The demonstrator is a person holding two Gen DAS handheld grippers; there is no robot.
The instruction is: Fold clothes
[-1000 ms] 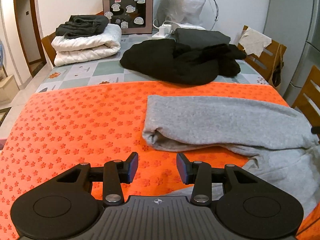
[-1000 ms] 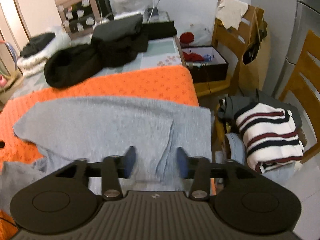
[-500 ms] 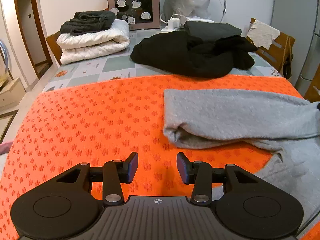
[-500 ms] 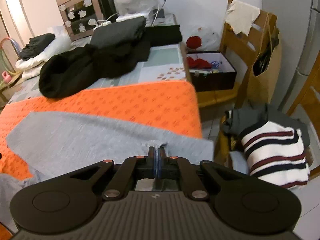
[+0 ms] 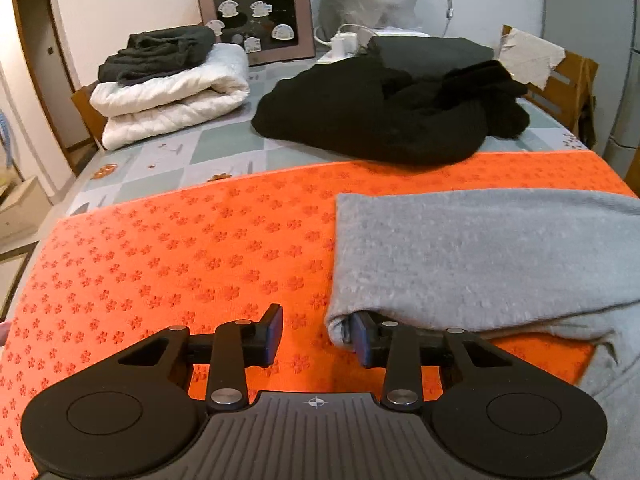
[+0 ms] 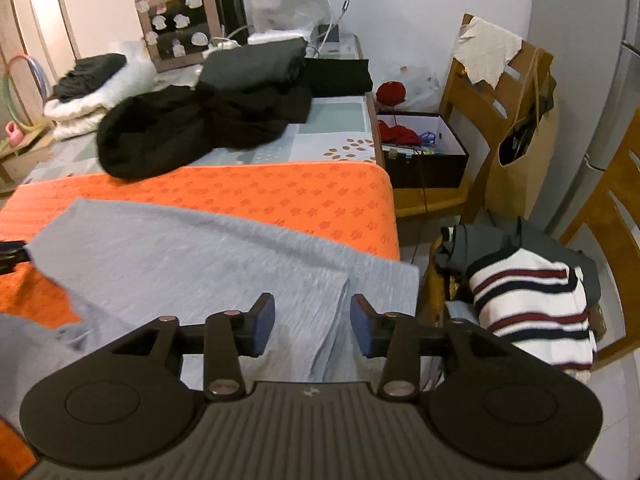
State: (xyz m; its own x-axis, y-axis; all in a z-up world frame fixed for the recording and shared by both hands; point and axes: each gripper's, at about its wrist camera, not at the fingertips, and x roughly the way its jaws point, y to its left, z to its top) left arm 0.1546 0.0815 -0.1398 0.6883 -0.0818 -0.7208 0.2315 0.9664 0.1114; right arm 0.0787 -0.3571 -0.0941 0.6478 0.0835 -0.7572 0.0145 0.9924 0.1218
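My left tool (image 5: 316, 334) is apart, the gray sweater (image 5: 480, 256) end just right of it. My right tool (image 6: 312, 326) is opening over the other end, holding nothing.

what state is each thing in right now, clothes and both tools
grey garment: folded over, lying on the orange cloth
black clothes: loose heap, unfolded
white quilt: folded, with a dark folded item on top
striped sweater: piled on a chair
left tool: open, at the grey garment's folded corner
right tool: opening, over the grey garment's edge
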